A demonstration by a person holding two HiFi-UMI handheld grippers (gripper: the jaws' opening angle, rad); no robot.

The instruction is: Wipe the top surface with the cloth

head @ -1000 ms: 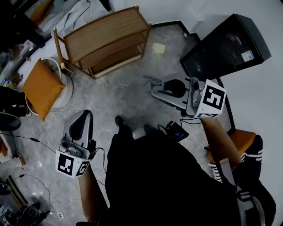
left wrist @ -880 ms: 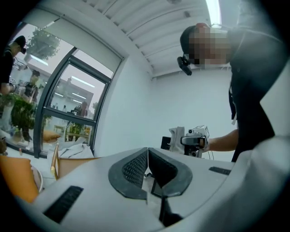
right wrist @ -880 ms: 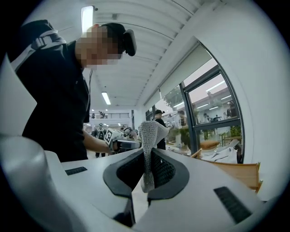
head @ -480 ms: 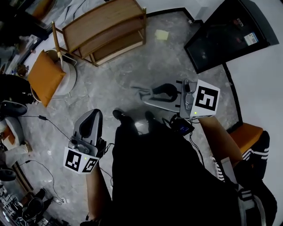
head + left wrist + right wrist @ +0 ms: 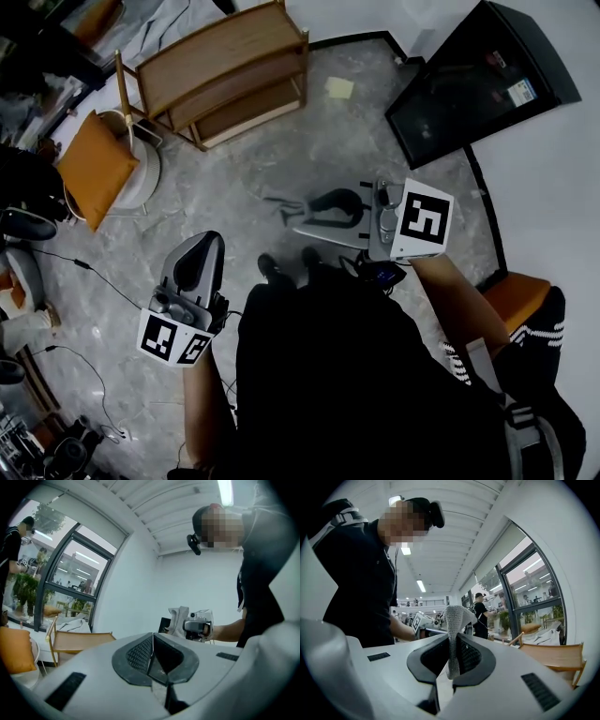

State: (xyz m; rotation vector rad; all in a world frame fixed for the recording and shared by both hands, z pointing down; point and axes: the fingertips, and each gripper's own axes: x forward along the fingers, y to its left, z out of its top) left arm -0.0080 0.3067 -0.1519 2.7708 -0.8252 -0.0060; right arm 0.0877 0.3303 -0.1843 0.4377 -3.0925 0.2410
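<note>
The cloth (image 5: 452, 637), a grey knitted piece, is pinched in the right tongs (image 5: 451, 657); its upper part stands up above the two dark pads and flops over to one side, and its lower end hangs down between them. In the head view the cloth (image 5: 279, 203) shows as a thin grey strip at the tip of the right tongs (image 5: 302, 217), held in the air over the grey marbled floor (image 5: 234, 197), well apart from any furniture. The left tongs (image 5: 152, 656) are pressed together with nothing between them; in the head view the left tongs (image 5: 208, 246) point away from the person, level with the person's shoes and also clear of the floor. From the left gripper view, the other gripper and the pale cloth it carries can be seen out ahead.

A wooden shelf unit (image 5: 220, 70) stands at the far edge of the floor, close to the wall, its top board bare. A small yellow square (image 5: 338, 88) lies on the floor just beside it, between the unit and a black cabinet (image 5: 478, 80) at the far right corner. A chair with an orange cushion (image 5: 94, 169) stands near the left edge, and an orange stool (image 5: 516, 295) sits by the right edge beside the person
</note>
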